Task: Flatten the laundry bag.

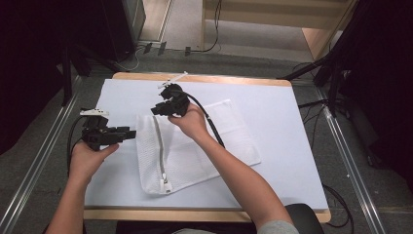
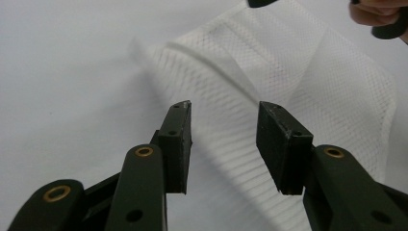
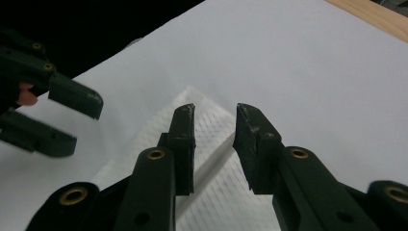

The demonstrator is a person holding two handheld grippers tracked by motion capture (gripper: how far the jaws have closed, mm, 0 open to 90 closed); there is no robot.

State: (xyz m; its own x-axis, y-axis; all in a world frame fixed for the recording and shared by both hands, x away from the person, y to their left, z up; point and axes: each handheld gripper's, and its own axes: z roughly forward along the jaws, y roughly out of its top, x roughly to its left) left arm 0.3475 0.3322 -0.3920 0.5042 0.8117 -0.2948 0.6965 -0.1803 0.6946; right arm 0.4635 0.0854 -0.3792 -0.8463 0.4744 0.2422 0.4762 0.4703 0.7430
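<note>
At the left, the left gripper (image 1: 130, 133) hovers just beside the near-left edge of the white mesh bag (image 1: 195, 146), its jaws parted with nothing between them. The bag lies flat mid-table on the white sheet (image 1: 282, 122), zipper (image 1: 160, 151) toward the left; its contents cannot be made out. Farther right, the right gripper (image 1: 157, 109) hangs over the bag's far-left corner, jaws narrowly apart and empty.
</note>
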